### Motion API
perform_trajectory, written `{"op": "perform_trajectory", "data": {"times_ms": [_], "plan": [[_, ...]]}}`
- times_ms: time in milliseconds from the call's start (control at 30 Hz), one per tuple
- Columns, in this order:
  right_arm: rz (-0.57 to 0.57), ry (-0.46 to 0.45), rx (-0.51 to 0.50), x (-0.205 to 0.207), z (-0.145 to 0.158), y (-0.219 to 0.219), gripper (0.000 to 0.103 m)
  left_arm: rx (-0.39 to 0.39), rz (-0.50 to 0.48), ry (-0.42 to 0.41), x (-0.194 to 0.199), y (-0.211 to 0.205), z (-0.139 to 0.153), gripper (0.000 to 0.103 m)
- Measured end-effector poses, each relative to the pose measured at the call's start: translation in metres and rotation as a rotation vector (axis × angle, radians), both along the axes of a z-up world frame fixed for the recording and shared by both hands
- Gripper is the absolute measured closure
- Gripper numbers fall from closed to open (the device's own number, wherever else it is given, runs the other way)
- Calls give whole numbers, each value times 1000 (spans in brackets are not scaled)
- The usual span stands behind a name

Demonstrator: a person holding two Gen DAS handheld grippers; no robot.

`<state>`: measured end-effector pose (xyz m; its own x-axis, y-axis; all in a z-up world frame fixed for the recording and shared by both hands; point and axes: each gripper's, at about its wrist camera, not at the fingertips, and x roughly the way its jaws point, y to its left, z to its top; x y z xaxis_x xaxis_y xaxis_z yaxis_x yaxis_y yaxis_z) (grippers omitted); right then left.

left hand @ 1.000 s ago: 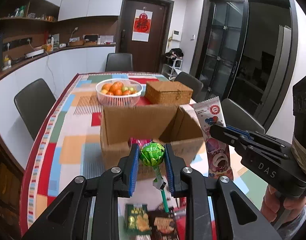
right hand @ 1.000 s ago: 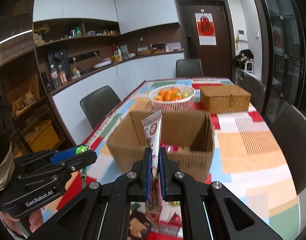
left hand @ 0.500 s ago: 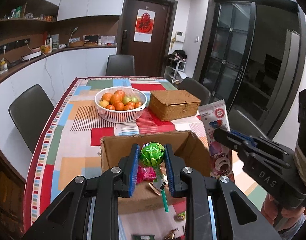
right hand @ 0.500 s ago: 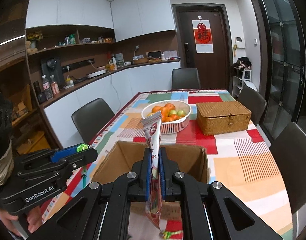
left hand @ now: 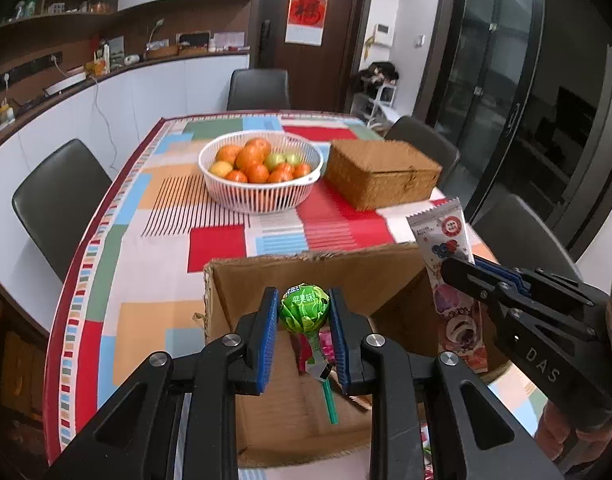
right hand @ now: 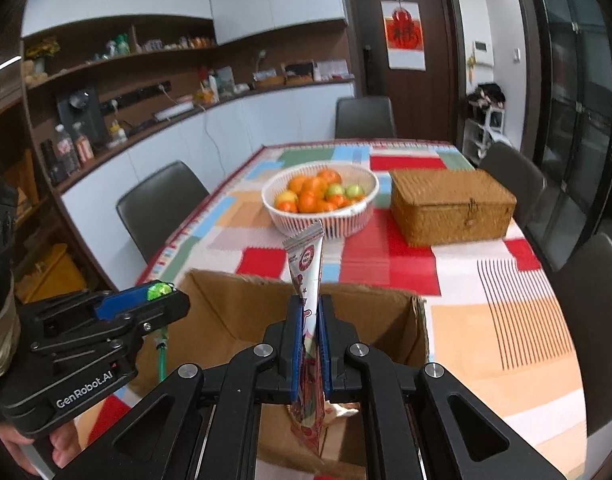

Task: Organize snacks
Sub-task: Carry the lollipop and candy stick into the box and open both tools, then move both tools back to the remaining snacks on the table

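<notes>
My left gripper (left hand: 303,312) is shut on a green-wrapped lollipop (left hand: 304,307), its green stick hanging down, above the open cardboard box (left hand: 289,408). A pink-wrapped sweet (left hand: 326,346) lies inside the box. My right gripper (right hand: 309,316) is shut on a tall white and pink snack packet (right hand: 306,264), held upright over the box's right side (right hand: 420,332). The packet (left hand: 450,264) and right gripper (left hand: 472,276) also show in the left wrist view. The left gripper (right hand: 161,300) shows at the left of the right wrist view.
A white basket of oranges and green fruit (left hand: 261,176) and a woven wicker box (left hand: 382,178) stand beyond the cardboard box on the patchwork tablecloth (left hand: 145,240). Dark chairs (left hand: 55,200) surround the table. A counter with shelves runs along the left wall.
Both grippers have risen and moved forward over the box with their snacks held. The snacks lying in front of the box have dropped out of view.
</notes>
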<state>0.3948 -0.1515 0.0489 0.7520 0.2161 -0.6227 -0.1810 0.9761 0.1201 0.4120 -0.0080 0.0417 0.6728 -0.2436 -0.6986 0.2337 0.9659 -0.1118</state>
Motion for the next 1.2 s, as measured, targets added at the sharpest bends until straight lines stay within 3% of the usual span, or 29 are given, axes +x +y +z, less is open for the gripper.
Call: {"op": "perform_trajectory", "data": {"times_ms": [133, 167, 200, 233, 800, 933, 1200], "plan": [[8, 49, -20, 6, -15, 1, 90, 13, -8, 10, -5, 0, -4, 58], [5, 57, -27, 6, -16, 1, 85, 20, -8, 4, -8, -1, -4, 52], [2, 65, -33, 5, -18, 0, 69, 27, -7, -5, -13, 0, -3, 51], [2, 63, -32, 3, -18, 0, 60, 30, -6, -14, -17, 0, -1, 50], [89, -43, -46, -96, 7, 4, 60, 35, -26, -136, -128, 6, 25, 39], [103, -43, -70, -115, 3, 5, 60, 66, -7, -146, -151, 9, 20, 33], [111, 2, -132, -144, -17, 8, 60, 112, 12, -100, -191, 18, -9, 32]]}}
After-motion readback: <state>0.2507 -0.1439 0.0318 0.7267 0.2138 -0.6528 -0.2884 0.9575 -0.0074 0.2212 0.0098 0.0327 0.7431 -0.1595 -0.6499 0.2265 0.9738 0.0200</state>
